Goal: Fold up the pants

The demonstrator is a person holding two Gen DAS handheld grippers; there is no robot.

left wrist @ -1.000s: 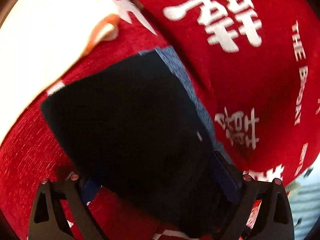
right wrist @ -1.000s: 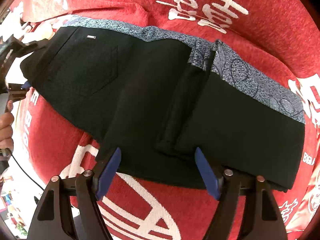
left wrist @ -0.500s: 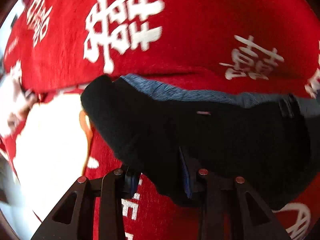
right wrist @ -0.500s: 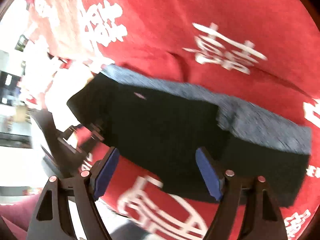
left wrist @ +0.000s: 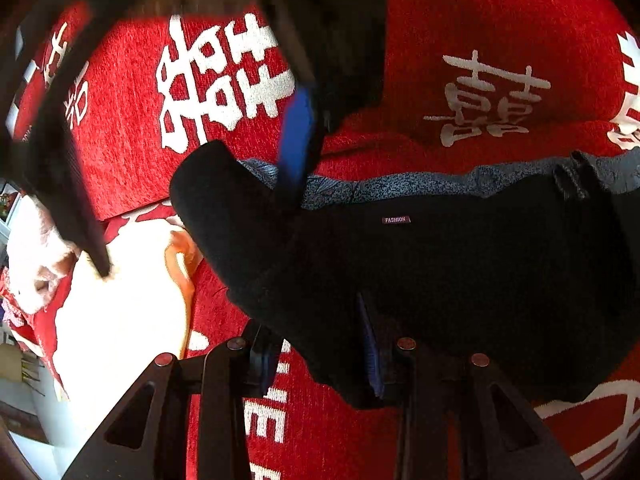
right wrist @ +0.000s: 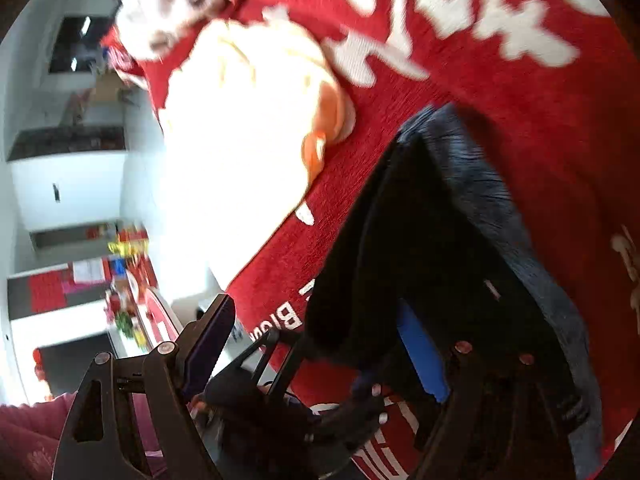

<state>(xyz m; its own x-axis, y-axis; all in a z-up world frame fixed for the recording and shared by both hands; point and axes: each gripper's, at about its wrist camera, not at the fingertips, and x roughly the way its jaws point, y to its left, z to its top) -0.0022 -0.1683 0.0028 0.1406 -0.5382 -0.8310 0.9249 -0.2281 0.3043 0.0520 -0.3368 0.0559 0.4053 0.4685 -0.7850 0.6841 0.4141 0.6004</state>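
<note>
Left gripper (left wrist: 320, 364) jaws, spread a second ago, now clenched on pants (left wrist: 460, 280) near edge, lower centre. Right gripper (right wrist: 316, 348) swung over left end, jaws released, holding nothing; second hold likely next.

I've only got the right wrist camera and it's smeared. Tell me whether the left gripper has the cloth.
Observer: Yes. In the left wrist view the left gripper is shut on the near edge of the pants.
Operator: Give me a landmark on the fabric.
Observer: A small tag reading FASHION faces up, just below the patterned waistband lining.
Operator: Say where my right gripper sits.
Observer: The right gripper is open and straddles the pants' corner: its blue pad is at the waistband lining, and the other finger is over the pale cushion.
</note>
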